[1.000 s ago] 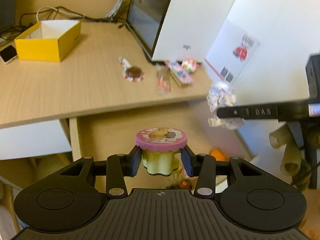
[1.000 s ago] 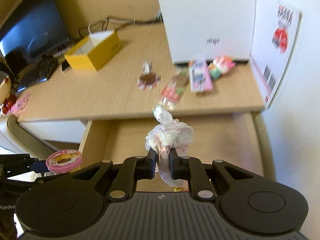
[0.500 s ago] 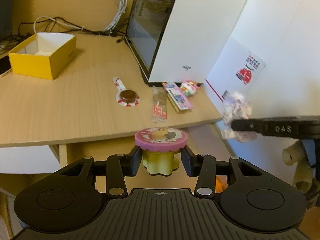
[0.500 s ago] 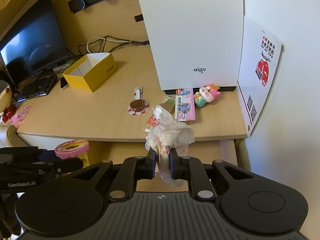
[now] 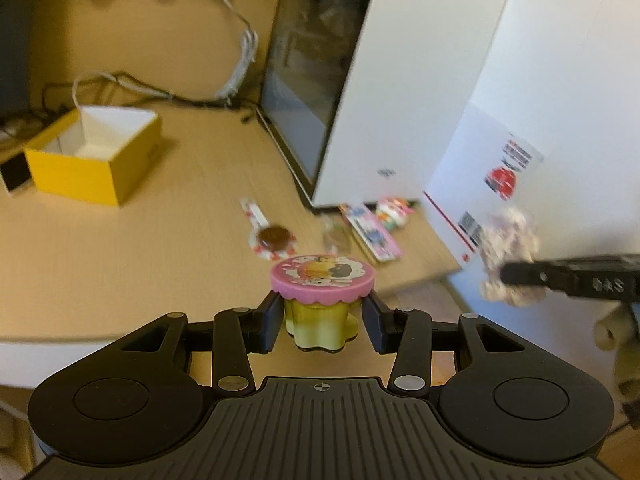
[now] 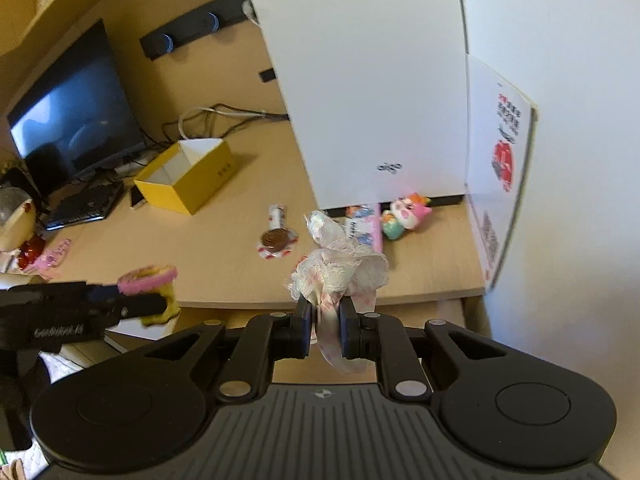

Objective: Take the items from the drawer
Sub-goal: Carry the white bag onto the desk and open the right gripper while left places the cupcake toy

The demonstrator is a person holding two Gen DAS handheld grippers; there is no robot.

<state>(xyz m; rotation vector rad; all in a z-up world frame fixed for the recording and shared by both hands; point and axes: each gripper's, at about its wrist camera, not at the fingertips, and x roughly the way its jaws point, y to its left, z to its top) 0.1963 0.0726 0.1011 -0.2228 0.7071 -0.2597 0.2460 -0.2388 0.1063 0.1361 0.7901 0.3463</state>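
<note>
Left gripper (image 5: 323, 322) clamped on a yellow toy cup with pink lid (image 5: 322, 276), held up at the desk (image 5: 120, 264) front edge. Right gripper (image 6: 325, 330) pinched on a lacy white-pink fabric bundle (image 6: 340, 268), also raised over that edge. On the desk: lollipop (image 6: 277, 240) at 11 o'clock from the bundle, plush toy (image 6: 404, 216) at 1 o'clock, yellow box (image 6: 188, 176) at 10 o'clock.

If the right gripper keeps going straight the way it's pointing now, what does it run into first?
Probably the desk top near its front edge, around the flat pink packet ahead of the right gripper, which is shut on the lace scrunchie. Depth is unclear here, so the landing spot is a rough estimate.
</note>
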